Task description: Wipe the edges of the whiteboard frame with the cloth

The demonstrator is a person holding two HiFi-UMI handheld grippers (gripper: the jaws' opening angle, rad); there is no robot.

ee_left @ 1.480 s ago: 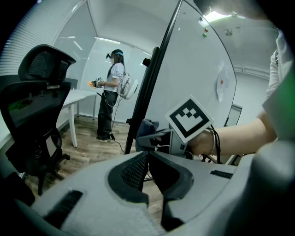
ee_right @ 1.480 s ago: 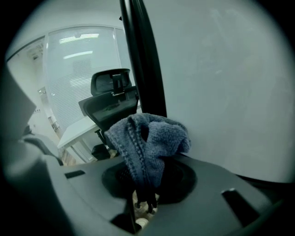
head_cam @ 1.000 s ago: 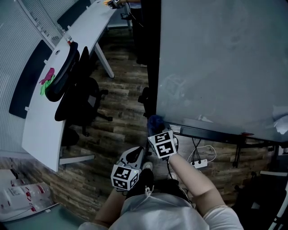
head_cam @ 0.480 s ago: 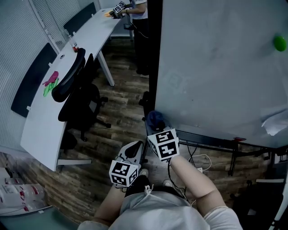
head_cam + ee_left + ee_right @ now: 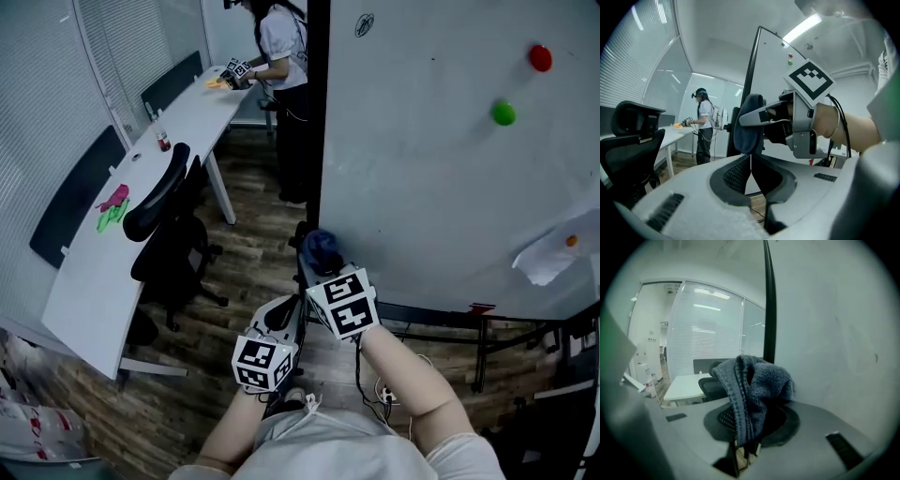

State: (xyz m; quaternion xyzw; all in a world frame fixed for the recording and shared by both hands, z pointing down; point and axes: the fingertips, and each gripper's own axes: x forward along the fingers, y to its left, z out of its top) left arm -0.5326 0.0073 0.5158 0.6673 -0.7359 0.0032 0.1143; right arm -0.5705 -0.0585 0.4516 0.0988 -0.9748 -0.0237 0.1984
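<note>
The whiteboard [image 5: 441,169] stands upright on the right, its black frame edge [image 5: 316,112] running down its left side. My right gripper [image 5: 323,265] is shut on a bunched blue cloth [image 5: 322,246], held at the lower part of that edge; I cannot tell whether they touch. In the right gripper view the cloth [image 5: 752,385] hangs out of the jaws, with the black frame edge [image 5: 769,301] rising just behind it. My left gripper [image 5: 285,317] is lower left of the right one, shut and holding nothing. From the left gripper view, the cloth [image 5: 747,124] and frame edge [image 5: 751,70] lie ahead.
A black office chair [image 5: 167,223] and a curved white desk [image 5: 103,262] stand left of the board. At the desk's far end is a person [image 5: 277,42]. Red [image 5: 539,58] and green [image 5: 503,113] magnets and a paper sheet [image 5: 551,255] are on the board. Cables [image 5: 382,394] lie on the floor.
The head view has tilted upward, bringing the magnets and the far person into sight. The right gripper with the cloth sits a little higher against the board's lower left corner.
</note>
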